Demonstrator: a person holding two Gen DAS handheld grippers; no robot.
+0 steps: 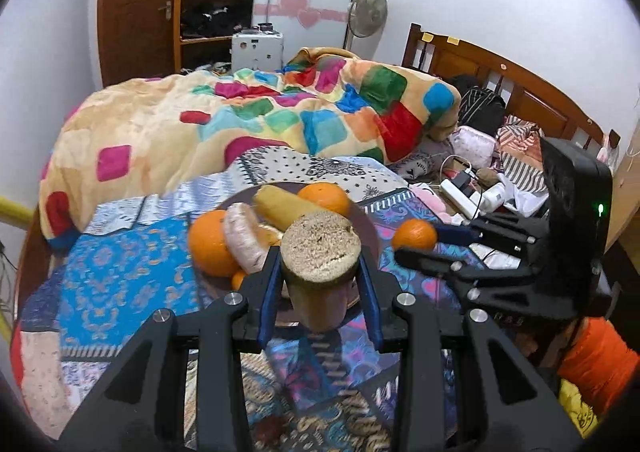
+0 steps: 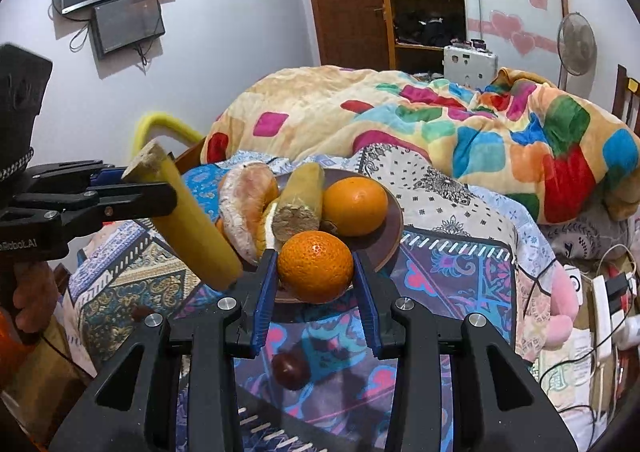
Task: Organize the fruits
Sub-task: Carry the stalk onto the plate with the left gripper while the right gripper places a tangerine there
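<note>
A brown plate (image 2: 390, 230) on the patterned bedspread holds oranges (image 2: 355, 206), a yellow cut fruit piece (image 2: 302, 190) and a pale peeled fruit (image 2: 240, 204). My left gripper (image 1: 320, 272) is shut on a yellow cut fruit piece (image 1: 320, 252) just in front of the plate (image 1: 370, 230); it shows from the side in the right wrist view (image 2: 192, 220). My right gripper (image 2: 316, 272) is shut on an orange (image 2: 316, 266) at the plate's near edge; in the left wrist view this orange (image 1: 414, 235) is to the right of the plate.
A small dark red fruit (image 2: 291, 369) lies on the bedspread below my right gripper. A colourful checked blanket (image 1: 240, 120) is heaped behind the plate. A power strip with cables (image 1: 464, 192) and clutter lie at the right by the wooden headboard (image 1: 520, 84).
</note>
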